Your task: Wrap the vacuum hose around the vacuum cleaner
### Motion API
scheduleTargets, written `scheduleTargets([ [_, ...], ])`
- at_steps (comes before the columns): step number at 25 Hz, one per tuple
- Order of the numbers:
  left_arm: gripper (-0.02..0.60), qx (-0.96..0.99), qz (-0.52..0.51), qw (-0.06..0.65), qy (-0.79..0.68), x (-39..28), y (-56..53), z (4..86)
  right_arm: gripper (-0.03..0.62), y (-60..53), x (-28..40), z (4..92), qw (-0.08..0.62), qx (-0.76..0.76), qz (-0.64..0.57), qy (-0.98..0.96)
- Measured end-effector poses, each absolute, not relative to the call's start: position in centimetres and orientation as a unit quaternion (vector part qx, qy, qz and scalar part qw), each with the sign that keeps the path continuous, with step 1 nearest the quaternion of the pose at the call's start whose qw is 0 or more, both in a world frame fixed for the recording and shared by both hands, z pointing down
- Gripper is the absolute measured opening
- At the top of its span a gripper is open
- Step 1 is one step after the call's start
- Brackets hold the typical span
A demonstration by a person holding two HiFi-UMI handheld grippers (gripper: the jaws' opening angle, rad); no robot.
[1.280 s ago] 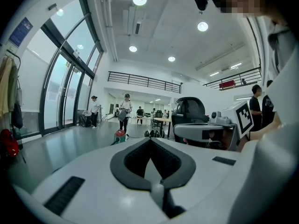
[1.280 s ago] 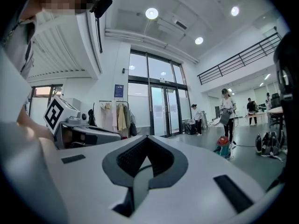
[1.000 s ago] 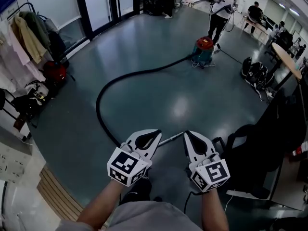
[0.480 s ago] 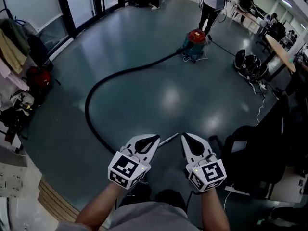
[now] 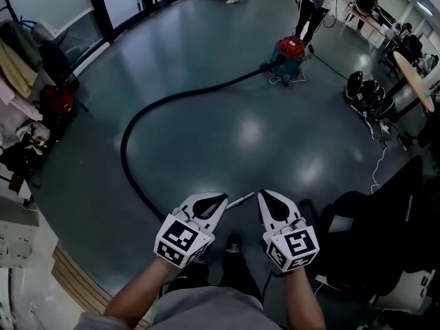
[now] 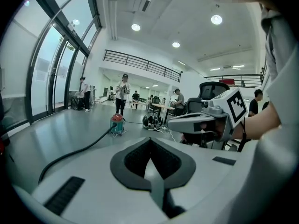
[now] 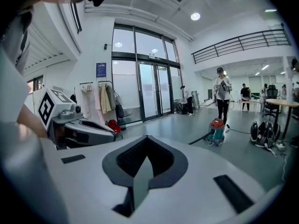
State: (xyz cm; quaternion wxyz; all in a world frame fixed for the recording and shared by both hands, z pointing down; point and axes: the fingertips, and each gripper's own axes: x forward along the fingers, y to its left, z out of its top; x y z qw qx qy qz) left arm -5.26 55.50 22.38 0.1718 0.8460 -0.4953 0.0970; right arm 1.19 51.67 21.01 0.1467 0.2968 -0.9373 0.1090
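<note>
Nothing of the wrapping is done yet, as far as the views show. The vacuum cleaner (image 5: 289,53), a red-topped canister, stands on the floor (image 5: 206,53) well away toward its far right side, close to a standing person (image 5: 313,2). Nothing is coiled around its body. The vacuum hose (image 5: 134,126) lies fully stretched out on the floor: it leaves the canister, runs left, bends in one wide loop and comes back to the near side, ending in a metal wand tip (image 5: 240,200) that shows between the two grippers in the head view. The left gripper (image 5: 218,202) and the right gripper (image 5: 264,198) are held side by side above the near floor. Each gripper's own view shows its jaws pressed together with nothing between them, so the hose is not held. All the work appears to be left: pick up the wand end, gather the long hose toward the canister and wind it round. The main difficulty is probably the wide stretch of floor between the free end and the cleaner.
</note>
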Motion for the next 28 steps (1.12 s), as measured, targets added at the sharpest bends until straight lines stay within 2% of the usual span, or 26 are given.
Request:
scheduleTargets([
  [7, 0.005, 0.820, 0.118, 0.187, -0.527, -2.1, 50.5, 23.6, 0.003, 46.2, 3.9, 23.5, 0.151, 0.254, 0.146, -0.944],
  [13, 0.005, 0.805, 0.126, 0.209, -0.541, -2.1, 49.2, 26.0, 0.003, 44.6, 3.7, 26.6, 0.171, 0.231, 0.167, -0.943],
  [21, 0.005, 0.807, 0.149, 0.239, -0.520, -3.2, 49.4, 31.1, 0.003, 43.9, 2.4, 31.0, 0.215, 0.226, 0.184, -0.932],
  [28, 0.005, 0.812, 0.171, 0.280, -0.483, -3.9, 50.4, 38.6, 0.003, 44.0, 3.3, 40.3, 0.281, 0.258, 0.245, -0.891],
])
